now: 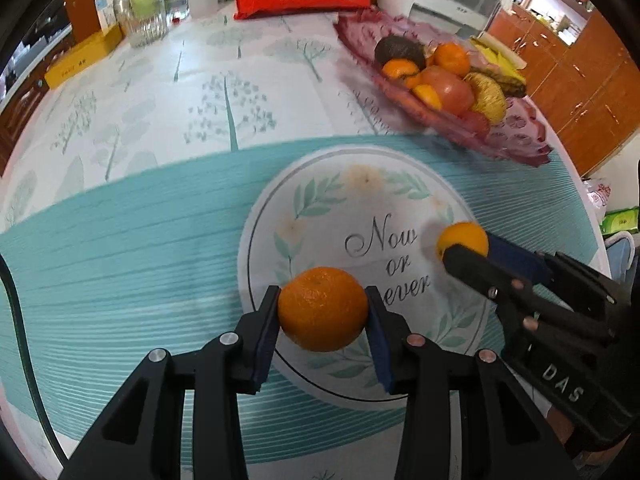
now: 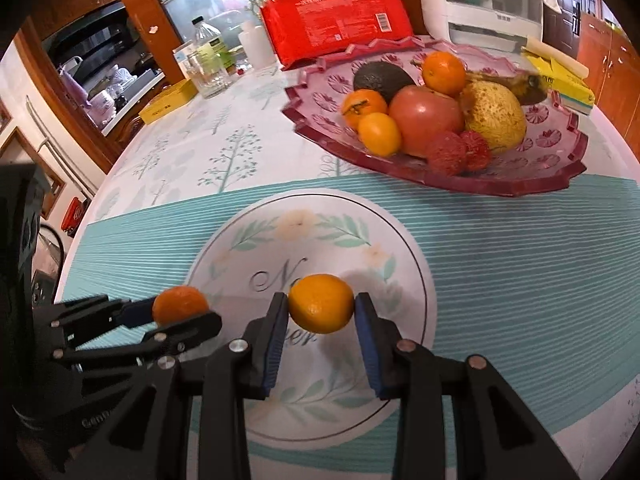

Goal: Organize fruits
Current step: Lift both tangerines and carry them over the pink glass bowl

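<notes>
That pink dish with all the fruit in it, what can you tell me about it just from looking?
The pink dish looks like translucent pressed glass, rose-coloured, with flower patterns moulded into it and a notched, darker red rim. It sits flat on the tablecloth, beyond the round printed mat, in front of a red packet. It holds several oranges, a dark avocado, a big red fruit, a speckled yellow one, two bumpy red lychees and a browned banana. Neither gripper touches it.

Red packet (image 2: 336, 20), glass bottle (image 1: 146, 4), yellow box (image 1: 82, 60)
</notes>
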Demonstrator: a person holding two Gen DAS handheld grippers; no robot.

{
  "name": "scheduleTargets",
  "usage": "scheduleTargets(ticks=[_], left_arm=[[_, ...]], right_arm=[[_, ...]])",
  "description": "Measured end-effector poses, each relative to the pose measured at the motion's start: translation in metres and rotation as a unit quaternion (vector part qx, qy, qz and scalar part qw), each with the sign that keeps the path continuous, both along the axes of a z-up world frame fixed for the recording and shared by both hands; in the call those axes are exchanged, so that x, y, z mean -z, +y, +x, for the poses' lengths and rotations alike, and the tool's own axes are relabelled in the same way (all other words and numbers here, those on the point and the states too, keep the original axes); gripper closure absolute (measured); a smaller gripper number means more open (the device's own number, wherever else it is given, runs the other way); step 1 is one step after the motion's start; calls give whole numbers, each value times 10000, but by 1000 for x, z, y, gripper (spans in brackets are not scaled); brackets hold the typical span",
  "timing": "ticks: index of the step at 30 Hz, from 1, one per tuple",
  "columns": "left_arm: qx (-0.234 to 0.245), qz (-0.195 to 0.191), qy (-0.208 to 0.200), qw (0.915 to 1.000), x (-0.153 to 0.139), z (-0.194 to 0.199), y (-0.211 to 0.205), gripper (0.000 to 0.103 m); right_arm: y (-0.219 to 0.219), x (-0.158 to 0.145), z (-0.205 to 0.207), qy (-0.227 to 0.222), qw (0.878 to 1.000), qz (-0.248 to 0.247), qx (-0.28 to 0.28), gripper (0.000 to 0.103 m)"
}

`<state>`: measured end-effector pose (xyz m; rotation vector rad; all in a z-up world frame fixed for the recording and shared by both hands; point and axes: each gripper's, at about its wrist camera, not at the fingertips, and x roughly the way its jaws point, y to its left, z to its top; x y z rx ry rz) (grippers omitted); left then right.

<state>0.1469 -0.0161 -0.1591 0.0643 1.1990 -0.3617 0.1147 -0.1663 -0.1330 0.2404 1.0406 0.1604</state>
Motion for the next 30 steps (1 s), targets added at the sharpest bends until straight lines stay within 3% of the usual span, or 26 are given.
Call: scheduleTargets(ticks=[10,23,27,30], left_arm=[[433,-84,-595,9973,-66,11,-4,64],[1007,-100,-1449,9843,-174,79,-62,64],[1012,-21,-1597,9820,-189,102,-85,64],[1012,-26,-1586,9821,-189,120,-101,63]], right_arm=[[-8,-66,-11,-530,9982,-202,169,68],[-84,-197,22,-1553,9816,-980,522,68],[-105,-215,47,-1739,9759,-1175,597,68],[-122,-213,71,-1686,9780,-1022,679,68]])
